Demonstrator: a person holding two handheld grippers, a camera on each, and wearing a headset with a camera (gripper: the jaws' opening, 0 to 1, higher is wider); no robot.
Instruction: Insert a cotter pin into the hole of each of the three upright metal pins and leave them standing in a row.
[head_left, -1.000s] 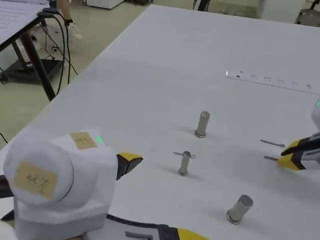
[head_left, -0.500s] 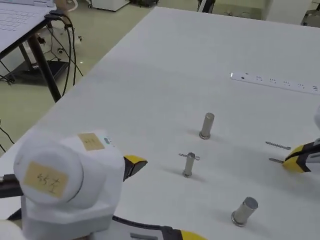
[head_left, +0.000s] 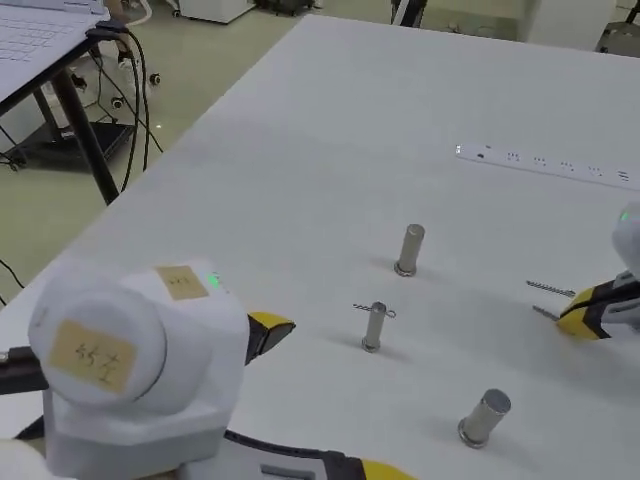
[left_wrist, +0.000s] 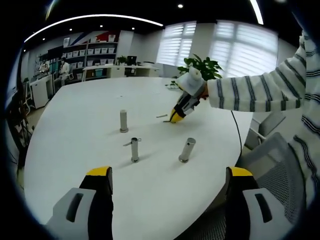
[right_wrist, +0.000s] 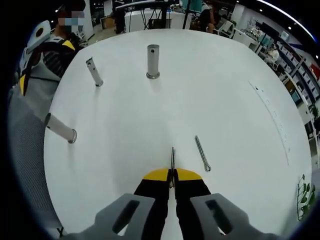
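Yellow-tipped jaws of the right gripper (right_wrist: 172, 176) pinch a cotter pin (right_wrist: 172, 159) beside a loose pin (right_wrist: 202, 153); left gripper (left_wrist: 169, 173) jaws gape, empty.

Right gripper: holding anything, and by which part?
Yes, the right gripper pinches a cotter pin by its near end; the rest sticks out forward.

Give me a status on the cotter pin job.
Done: the middle metal pin carries a cotter pin through its top. In hand: the right claw is shut on a second cotter pin. Left: the far pin and near pin are bare; a spare cotter pin lies waiting.
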